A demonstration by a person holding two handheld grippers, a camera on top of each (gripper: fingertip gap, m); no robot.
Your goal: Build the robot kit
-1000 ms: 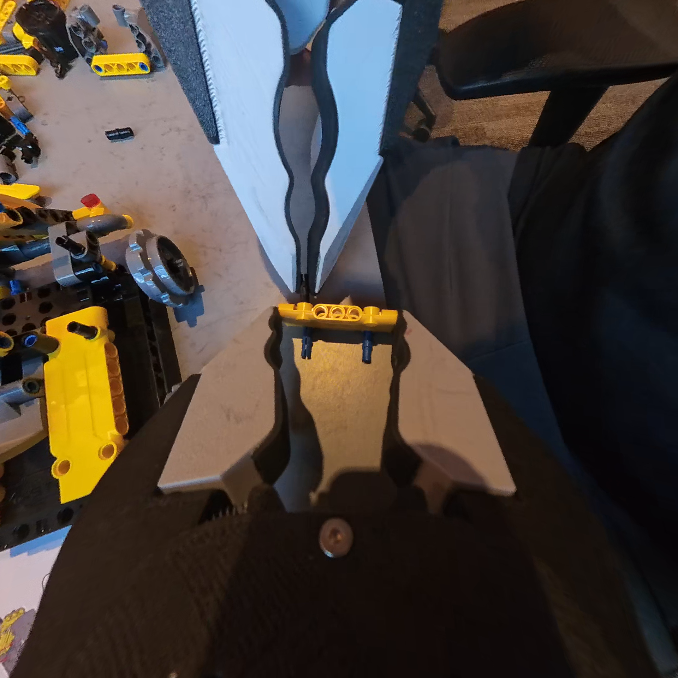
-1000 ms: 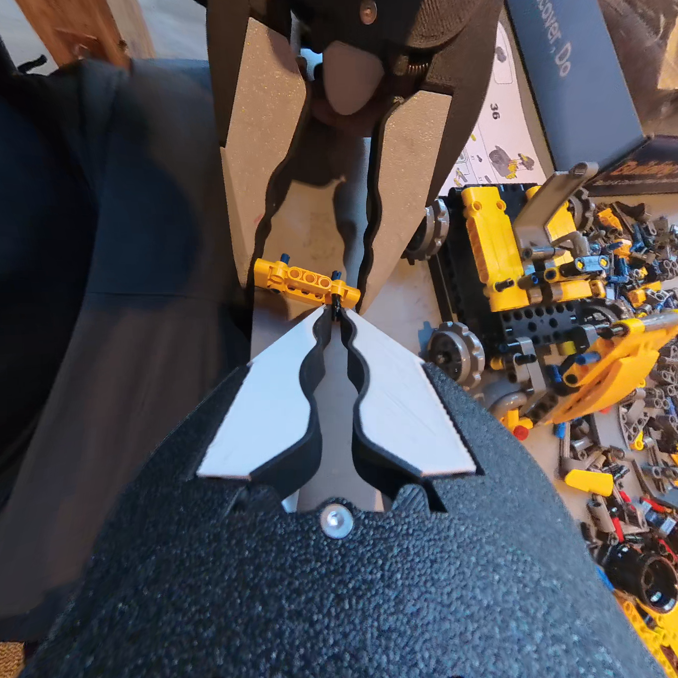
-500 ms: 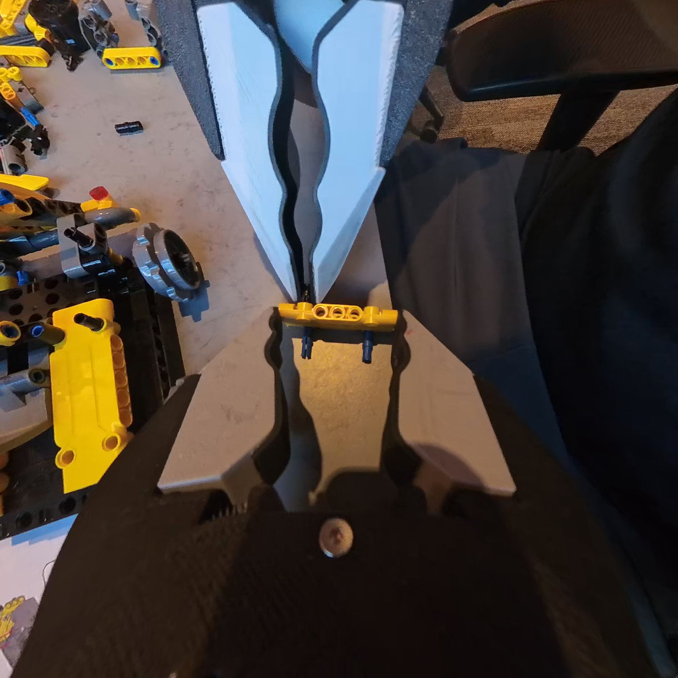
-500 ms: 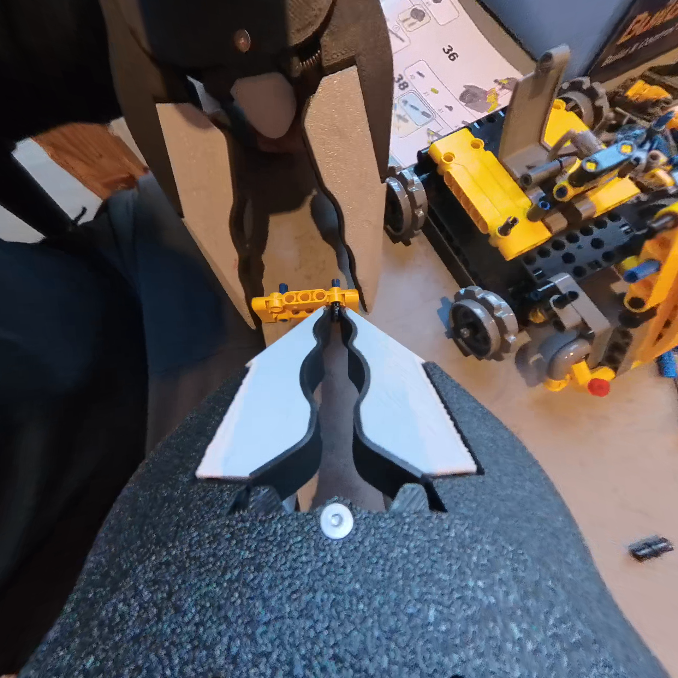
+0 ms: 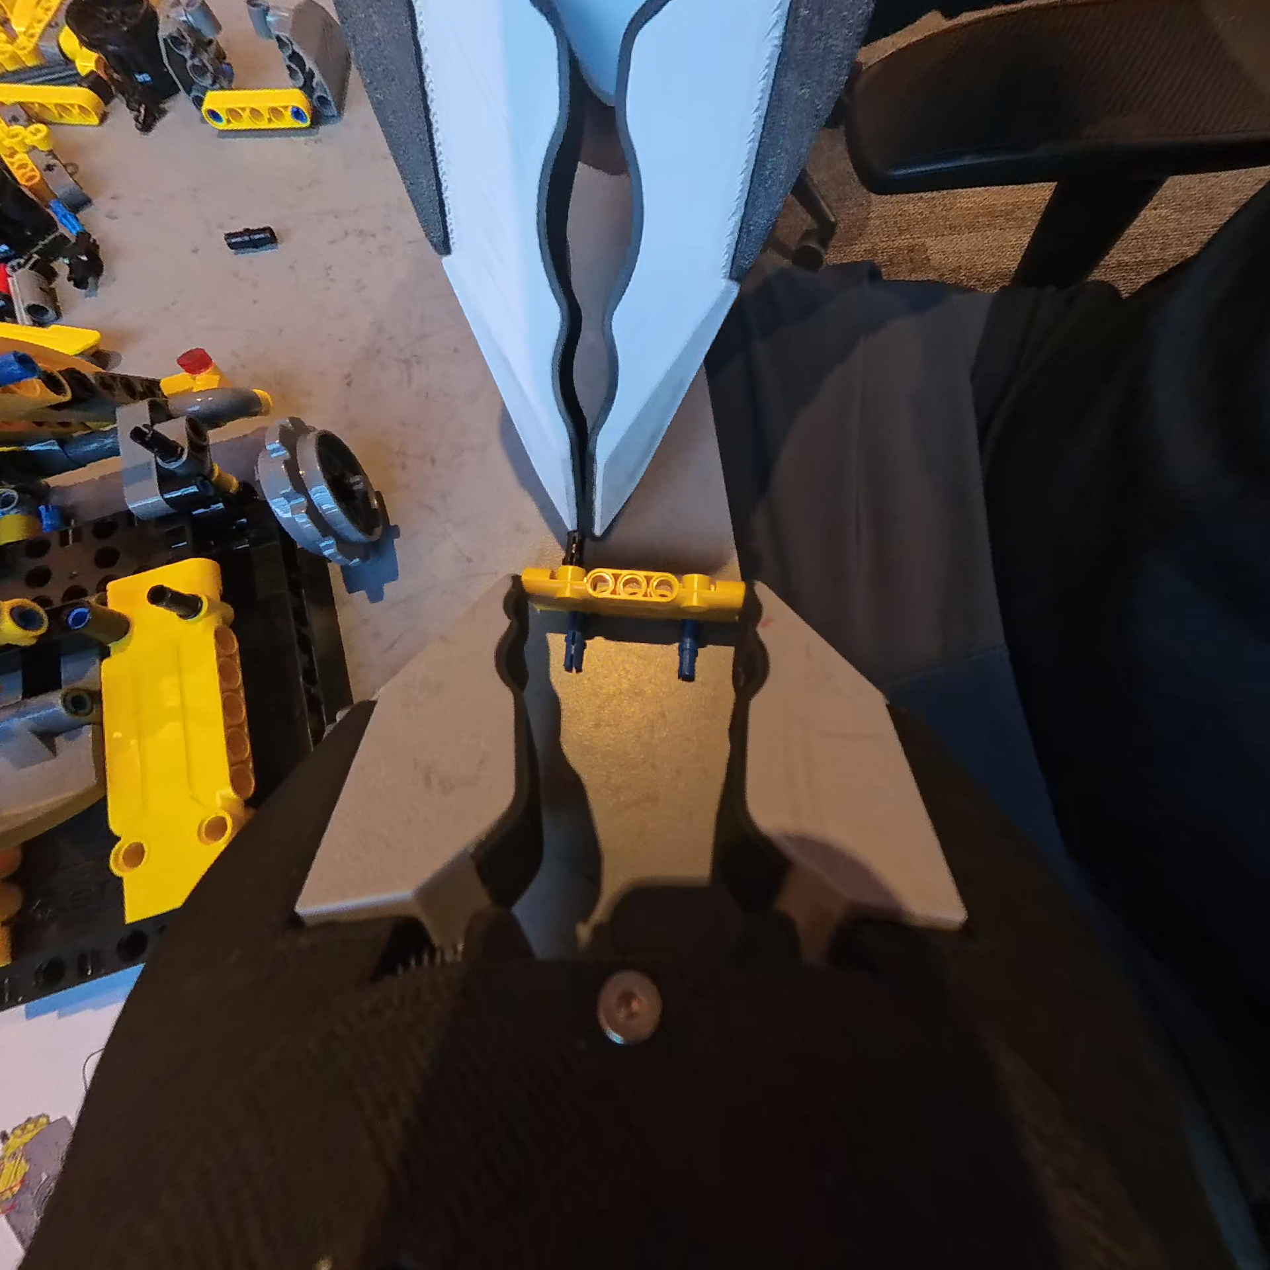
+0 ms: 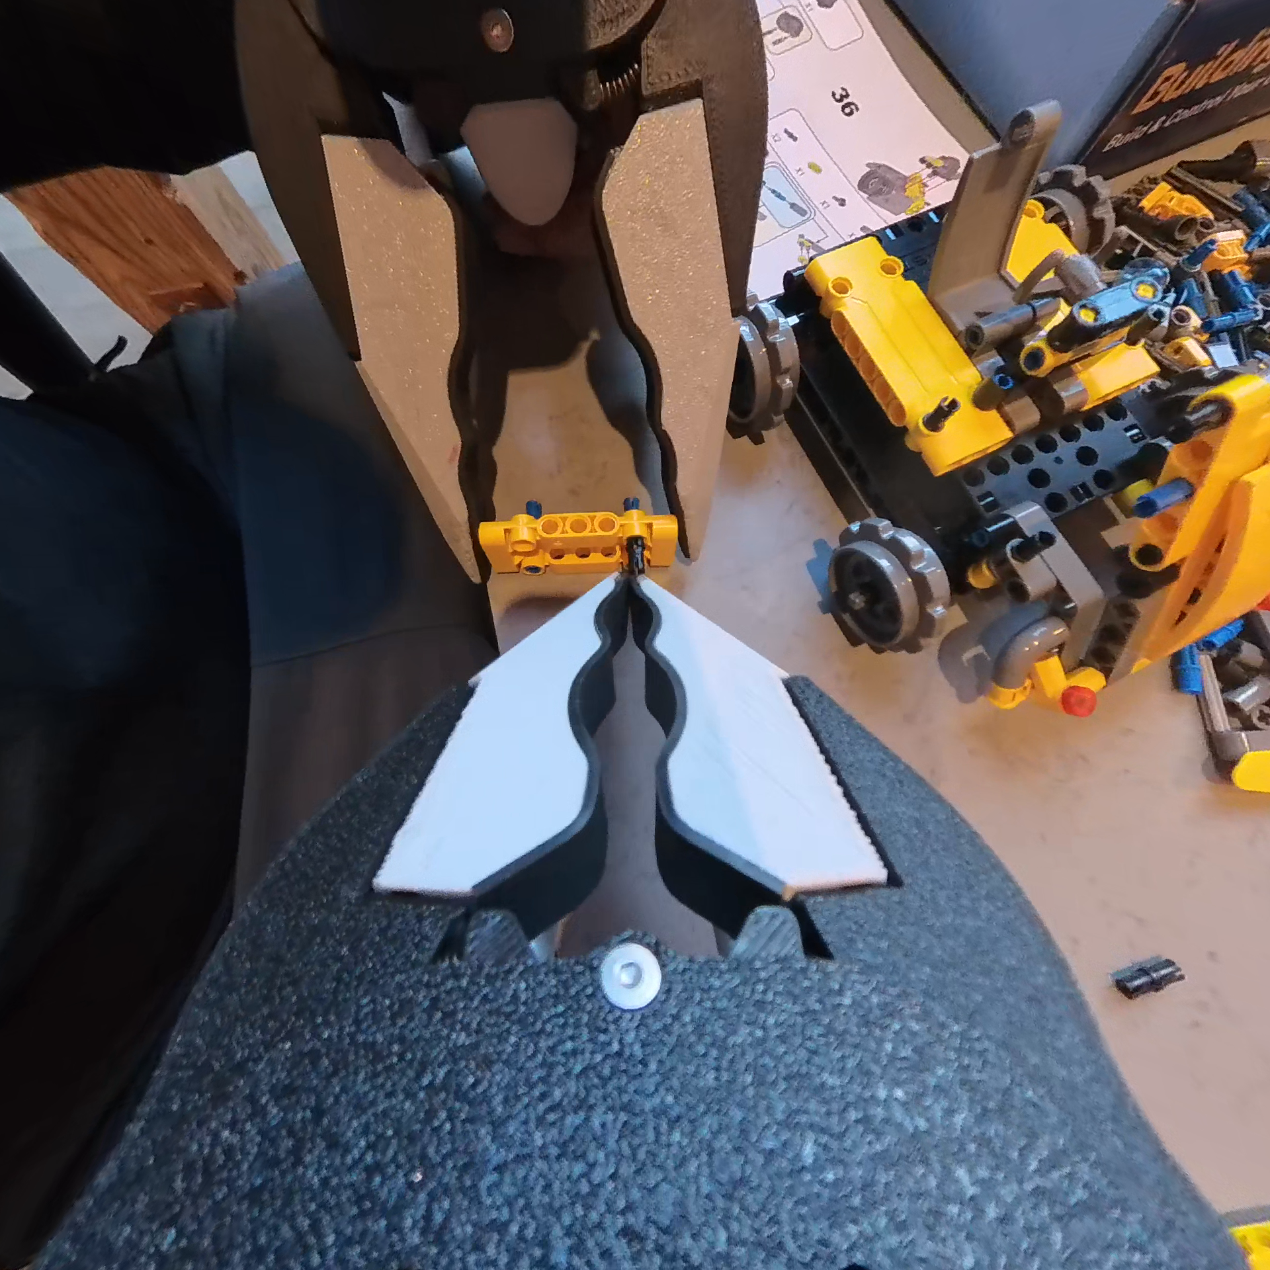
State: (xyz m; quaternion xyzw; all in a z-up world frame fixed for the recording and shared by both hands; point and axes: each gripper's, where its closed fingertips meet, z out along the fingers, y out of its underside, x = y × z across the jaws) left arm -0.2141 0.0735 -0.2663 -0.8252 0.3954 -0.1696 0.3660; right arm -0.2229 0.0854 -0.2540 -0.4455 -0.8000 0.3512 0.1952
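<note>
Beige table (image 5: 309, 309) holds toy bricks while left tongs (image 5: 632, 598) squeeze a yellow plastic beam (image 5: 632, 591) and right tongs (image 6: 629, 581) pinch a small black pin (image 6: 636, 553) at it.

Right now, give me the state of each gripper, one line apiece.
Left gripper: shut on the yellow beam, gripping it by its two ends.
Right gripper: shut on a small black pin seated in that beam.
</note>
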